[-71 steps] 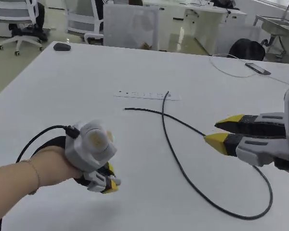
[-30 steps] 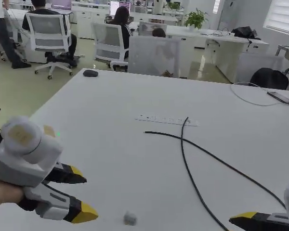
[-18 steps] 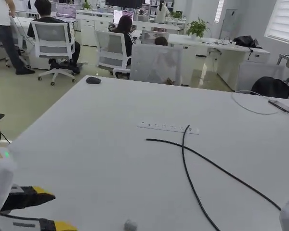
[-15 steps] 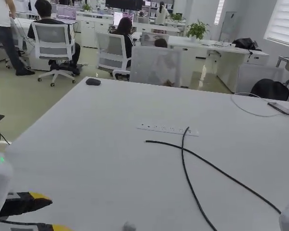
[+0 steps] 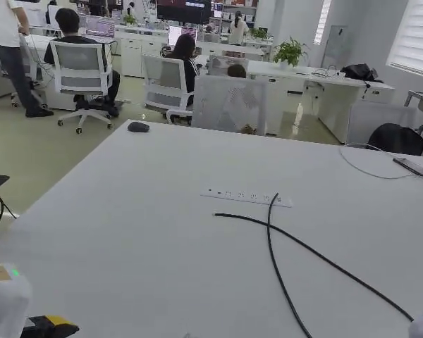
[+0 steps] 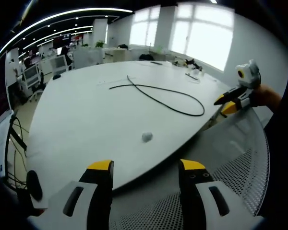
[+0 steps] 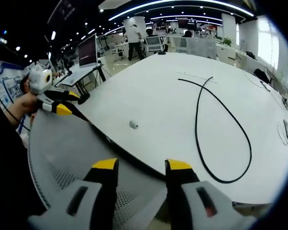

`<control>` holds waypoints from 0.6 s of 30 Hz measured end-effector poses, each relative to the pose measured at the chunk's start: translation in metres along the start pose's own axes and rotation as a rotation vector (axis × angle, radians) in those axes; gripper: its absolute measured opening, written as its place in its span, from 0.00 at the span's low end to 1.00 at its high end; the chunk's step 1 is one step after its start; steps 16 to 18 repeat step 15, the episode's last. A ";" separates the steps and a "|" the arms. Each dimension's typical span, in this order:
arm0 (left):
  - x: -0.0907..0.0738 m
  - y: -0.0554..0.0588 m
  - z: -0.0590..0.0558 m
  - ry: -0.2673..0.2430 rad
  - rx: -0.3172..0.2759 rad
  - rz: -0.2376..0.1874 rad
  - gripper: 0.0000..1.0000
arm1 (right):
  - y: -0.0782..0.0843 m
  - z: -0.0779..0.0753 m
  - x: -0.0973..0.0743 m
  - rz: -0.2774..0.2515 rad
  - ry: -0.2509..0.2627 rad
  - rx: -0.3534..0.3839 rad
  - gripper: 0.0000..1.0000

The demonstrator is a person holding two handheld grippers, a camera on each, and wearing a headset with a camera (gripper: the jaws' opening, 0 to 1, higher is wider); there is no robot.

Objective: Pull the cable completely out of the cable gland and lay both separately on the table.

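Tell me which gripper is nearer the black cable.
Right. The right gripper hangs off the table edge beside the loop of the cable; the left gripper is farther along that edge, with the cable gland lying between it and the cable.

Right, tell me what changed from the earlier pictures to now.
Both grippers drew back off the table toward the person: the left gripper and right gripper now hang open past its near edge. The left one had been down on the table; the cable gland lies there free. The cable kept its loop; the camera tilted up.
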State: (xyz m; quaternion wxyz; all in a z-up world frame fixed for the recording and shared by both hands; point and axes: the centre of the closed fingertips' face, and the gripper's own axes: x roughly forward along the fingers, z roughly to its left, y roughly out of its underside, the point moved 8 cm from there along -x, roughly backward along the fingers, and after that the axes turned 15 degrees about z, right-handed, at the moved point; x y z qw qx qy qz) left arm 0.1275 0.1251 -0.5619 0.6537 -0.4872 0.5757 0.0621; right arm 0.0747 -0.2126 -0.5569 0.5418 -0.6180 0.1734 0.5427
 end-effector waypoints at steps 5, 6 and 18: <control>-0.004 0.000 0.003 -0.005 -0.002 -0.003 0.55 | 0.000 0.000 0.000 -0.003 0.002 0.001 0.40; -0.003 0.001 0.003 -0.004 -0.001 0.000 0.55 | 0.000 0.000 0.000 -0.004 0.002 0.002 0.40; 0.000 0.003 0.000 0.008 0.003 0.010 0.55 | 0.000 0.001 0.000 0.004 0.007 -0.004 0.39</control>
